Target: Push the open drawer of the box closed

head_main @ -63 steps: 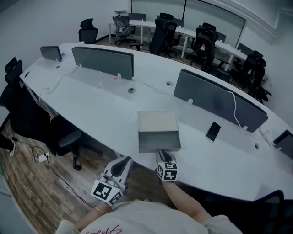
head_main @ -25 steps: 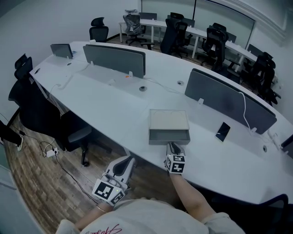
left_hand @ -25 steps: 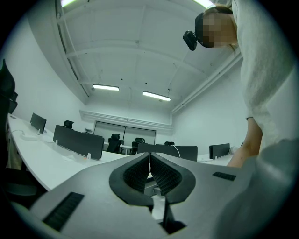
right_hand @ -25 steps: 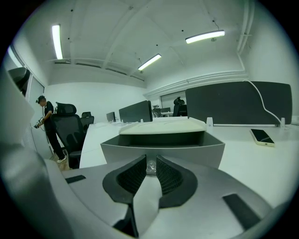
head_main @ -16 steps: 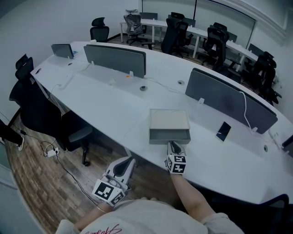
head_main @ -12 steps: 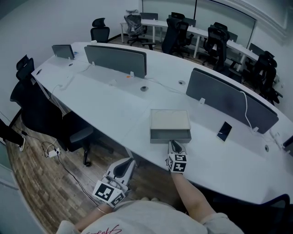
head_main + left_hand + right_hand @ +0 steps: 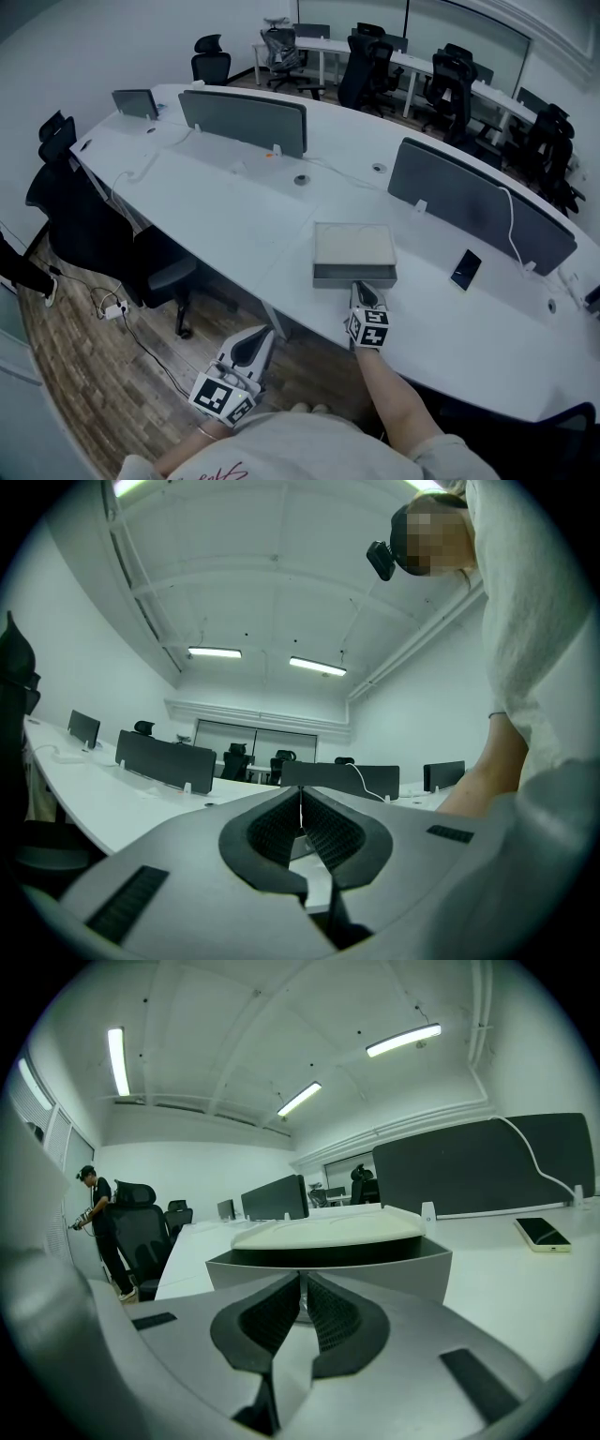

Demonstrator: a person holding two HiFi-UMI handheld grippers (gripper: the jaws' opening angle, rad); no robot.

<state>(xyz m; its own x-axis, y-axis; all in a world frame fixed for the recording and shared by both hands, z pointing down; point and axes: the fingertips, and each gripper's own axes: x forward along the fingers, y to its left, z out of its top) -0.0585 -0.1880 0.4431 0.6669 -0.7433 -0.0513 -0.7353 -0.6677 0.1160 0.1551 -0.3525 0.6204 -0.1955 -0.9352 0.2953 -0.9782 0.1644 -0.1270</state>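
On one long curved white counter: two dark divider screens, then one flat box near the front edge. One drawer at the box's near side, sticking out only slightly toward the person. Two grippers: right gripper with jaws pressed together, empty, tips against the drawer front; left gripper held off the counter edge over the wood floor, jaws likewise together, gripping nothing. One phone right of the box.

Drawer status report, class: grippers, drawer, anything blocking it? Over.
Right gripper shut, tips at drawer front. Left gripper shut, empty, away from box. That drawer partly open. Phone well aside.
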